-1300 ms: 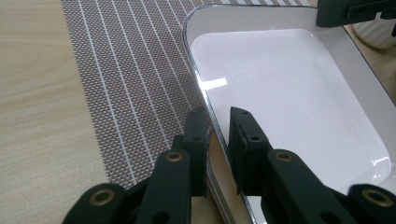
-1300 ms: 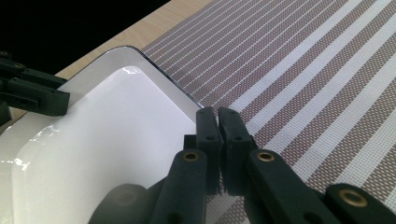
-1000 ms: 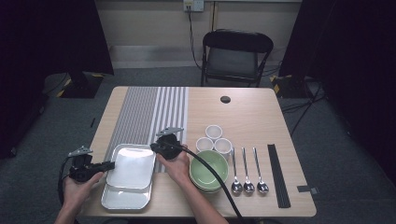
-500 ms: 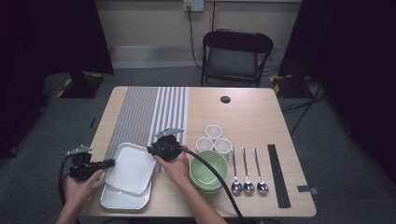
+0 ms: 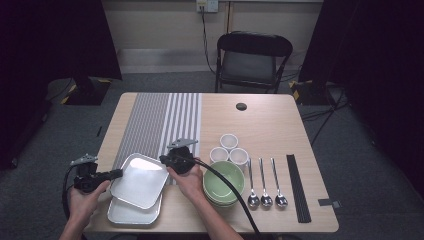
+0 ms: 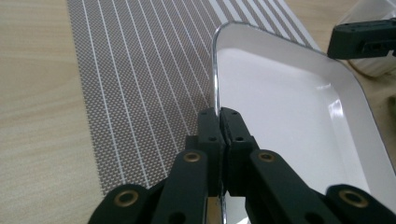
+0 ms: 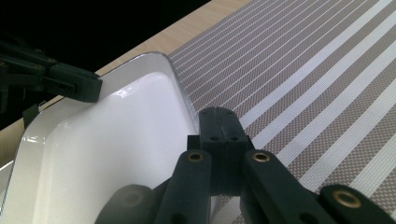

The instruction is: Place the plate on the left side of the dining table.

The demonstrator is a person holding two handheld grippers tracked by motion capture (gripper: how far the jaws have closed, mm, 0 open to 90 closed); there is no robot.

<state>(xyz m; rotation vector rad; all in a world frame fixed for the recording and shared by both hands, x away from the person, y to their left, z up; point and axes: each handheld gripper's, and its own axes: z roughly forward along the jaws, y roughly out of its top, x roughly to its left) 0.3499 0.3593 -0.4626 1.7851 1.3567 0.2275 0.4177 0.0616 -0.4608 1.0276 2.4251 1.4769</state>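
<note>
In the high view, a white tray (image 5: 139, 180) is held tilted above a second tray (image 5: 131, 214) at the table's near left corner. In the left gripper view, its rim is clamped by the left gripper (image 6: 219, 116). In the right gripper view, the opposite rim is pinched by the right gripper (image 7: 218, 122) over the striped mat (image 7: 299, 84)

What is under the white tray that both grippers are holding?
A second white tray lies on the table beneath the top tray, which the left gripper and right gripper clamp by opposite rims. Only its near edge shows; the rest is covered.
</note>
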